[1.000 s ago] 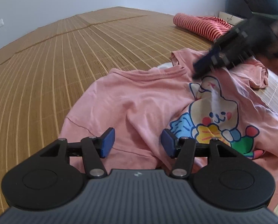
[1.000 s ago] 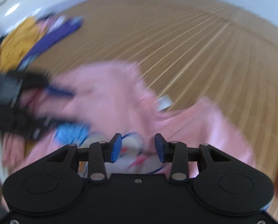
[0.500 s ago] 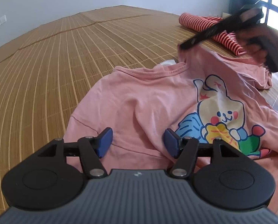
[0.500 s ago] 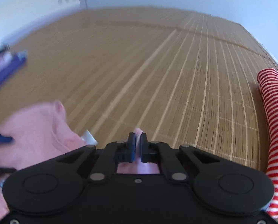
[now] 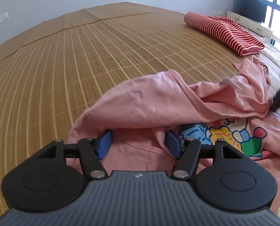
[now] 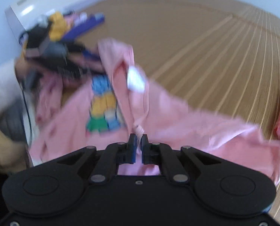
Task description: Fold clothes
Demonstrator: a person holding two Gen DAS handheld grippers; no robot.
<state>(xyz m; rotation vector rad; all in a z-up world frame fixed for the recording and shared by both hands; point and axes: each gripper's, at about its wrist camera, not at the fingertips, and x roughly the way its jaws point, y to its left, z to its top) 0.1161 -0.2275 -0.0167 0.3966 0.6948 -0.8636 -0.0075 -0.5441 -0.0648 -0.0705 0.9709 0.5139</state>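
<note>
Left wrist: pink shirt (image 5: 158, 98) edge folded over, bare mat (image 5: 83, 56) beyond.

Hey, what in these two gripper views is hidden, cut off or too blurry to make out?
- Left wrist view: the cartoon print is partly hidden under a pink shirt fold.
- Left wrist view: the right gripper is cut off at the right edge.
- Right wrist view: motion blur smears the clothes pile.

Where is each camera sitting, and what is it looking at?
Left wrist view: sits on the left claw, looking over the pink shirt and bamboo mat; its open fingers show.
Right wrist view: sits on the right claw, shut on the pink shirt; the person's other hand appears blurred.
Shared: shirt, mat, striped garment.
</note>
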